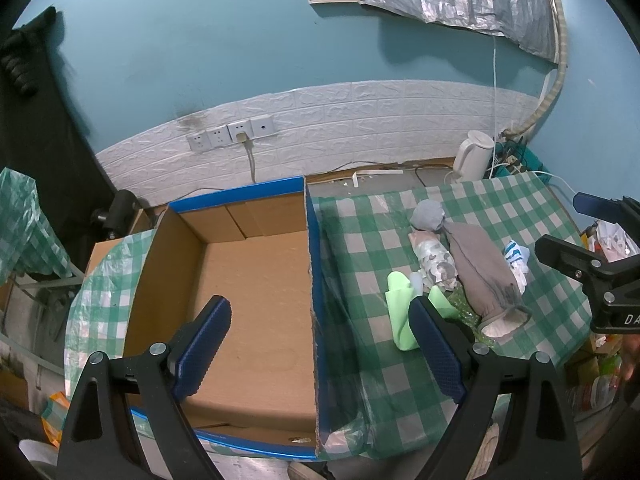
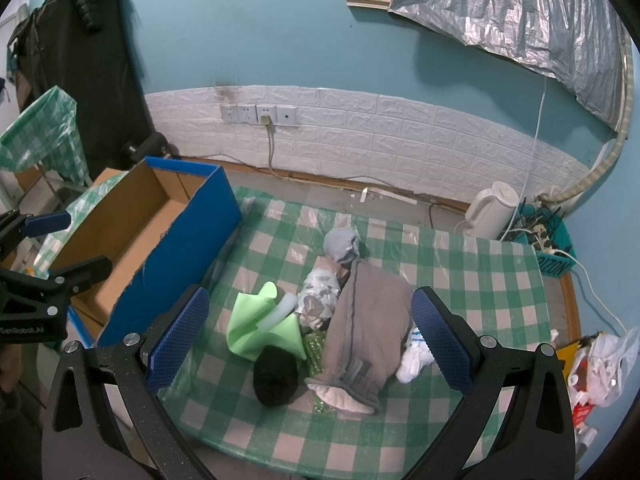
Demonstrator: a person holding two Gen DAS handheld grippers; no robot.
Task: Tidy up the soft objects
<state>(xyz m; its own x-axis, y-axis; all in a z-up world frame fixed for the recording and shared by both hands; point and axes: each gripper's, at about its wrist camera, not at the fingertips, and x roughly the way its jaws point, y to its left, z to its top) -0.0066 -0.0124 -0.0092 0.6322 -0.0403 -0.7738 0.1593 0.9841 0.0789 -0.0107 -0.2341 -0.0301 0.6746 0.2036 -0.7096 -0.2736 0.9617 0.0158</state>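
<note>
At the left stands the cardboard box (image 1: 256,300), blue outside, its brown floor bare, and the left gripper (image 1: 320,344) hangs over its right wall with jaws wide apart and nothing between them. Just right of the box, on the checked cloth of the table (image 2: 460,264), lies the heap of soft things: a light green cloth (image 2: 256,328) nearest the box, a black bundle (image 2: 276,380) in front of it, a patterned roll (image 2: 320,300) and a small grey ball (image 2: 340,244) behind, then a long grey-brown garment (image 2: 360,332) draped across the middle, and a white and blue piece (image 2: 416,356) tucked at its right edge. The right gripper (image 2: 310,340) hovers above the heap, jaws spread and empty.

The step in hand appears to be the first pick. It would go best to come straight down on one piece only, probably the green cloth or the black bundle since they lie free at the edge, closing on a bunched fold rather than a flat layer. The garment overlaps its neighbours, so lifting it first may drag the roll along
</note>
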